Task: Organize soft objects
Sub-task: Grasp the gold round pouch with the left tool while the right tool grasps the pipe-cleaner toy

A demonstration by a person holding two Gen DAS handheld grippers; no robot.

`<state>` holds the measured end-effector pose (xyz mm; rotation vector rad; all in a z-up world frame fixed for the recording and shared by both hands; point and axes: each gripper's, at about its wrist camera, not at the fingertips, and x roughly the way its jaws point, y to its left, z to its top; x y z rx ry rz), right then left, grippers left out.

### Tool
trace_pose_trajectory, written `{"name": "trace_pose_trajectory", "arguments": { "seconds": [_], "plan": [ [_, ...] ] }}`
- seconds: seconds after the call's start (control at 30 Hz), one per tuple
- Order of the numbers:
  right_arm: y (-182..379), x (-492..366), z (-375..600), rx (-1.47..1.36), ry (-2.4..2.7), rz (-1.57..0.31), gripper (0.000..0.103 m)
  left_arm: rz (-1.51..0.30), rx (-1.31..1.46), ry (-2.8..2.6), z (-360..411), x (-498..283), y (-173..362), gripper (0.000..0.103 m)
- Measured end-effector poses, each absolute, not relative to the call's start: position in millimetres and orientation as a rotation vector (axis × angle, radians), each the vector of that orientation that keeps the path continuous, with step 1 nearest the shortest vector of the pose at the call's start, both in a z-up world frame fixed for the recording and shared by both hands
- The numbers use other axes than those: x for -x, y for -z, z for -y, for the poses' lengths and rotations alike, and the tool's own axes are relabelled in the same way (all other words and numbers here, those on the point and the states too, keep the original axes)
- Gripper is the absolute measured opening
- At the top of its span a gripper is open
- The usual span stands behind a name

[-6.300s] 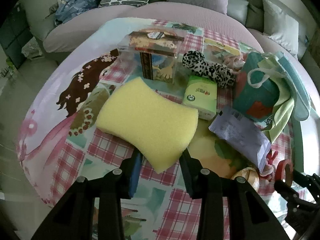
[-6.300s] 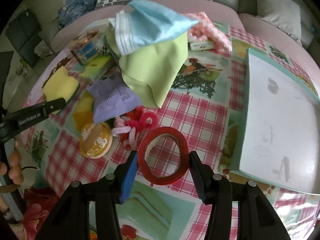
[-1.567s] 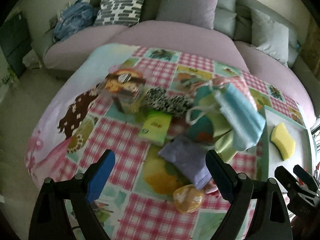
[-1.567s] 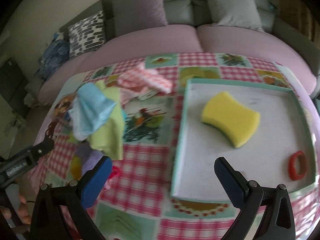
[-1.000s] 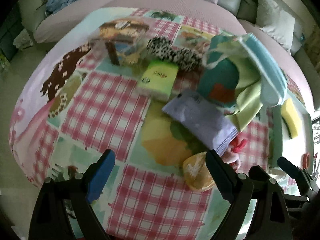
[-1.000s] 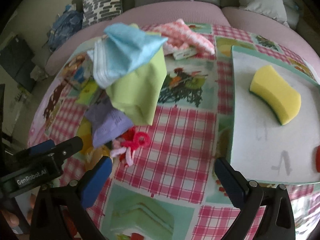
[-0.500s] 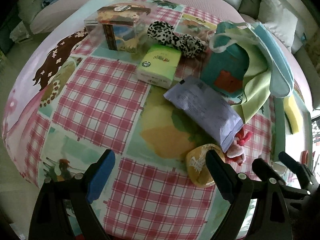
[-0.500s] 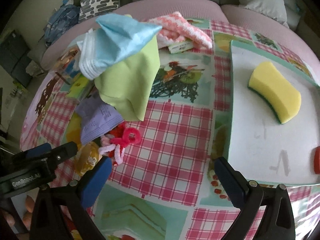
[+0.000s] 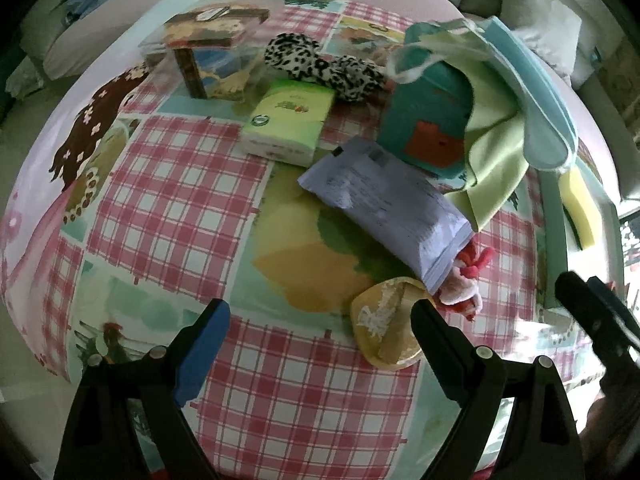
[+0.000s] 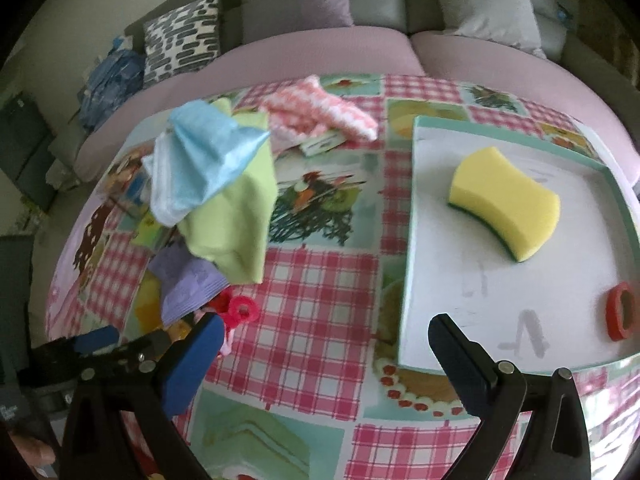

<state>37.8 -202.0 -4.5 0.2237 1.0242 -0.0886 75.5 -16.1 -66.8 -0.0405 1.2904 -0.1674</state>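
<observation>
clutter on the left, open cloth in the middle

the left gripper [image 9: 320, 318] hangs spread over bare tablecloth [image 9: 176, 200]; that checked stretch is clear on its left. ahead stand a tissue pack [image 9: 286, 126], a purple packet [image 9: 384, 200] and a yellow disc [image 9: 384, 324] just beside the right finger. a box [image 9: 208, 56] and leopard scrunchie [image 9: 320, 66] block the far side. a teal bag [image 9: 428, 120] draped with cloths [image 10: 224, 184] rises tall. between that pile and the tray [image 10: 408, 248] runs an open lane. in the tray, a sponge [image 10: 506, 208] and red ring [image 10: 620, 316] leave its near middle free.
</observation>
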Motion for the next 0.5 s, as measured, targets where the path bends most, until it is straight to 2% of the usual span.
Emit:
{"name": "trace_pose_trajectory", "arguments": {
  "seconds": [0.5],
  "plan": [
    [5.8, -39.9, 205.9, -0.232, 0.108, -1.020, 0.103, -1.338, -0.053, 0.268, 79.7, -74.6, 80.8, 0.091]
  ]
}}
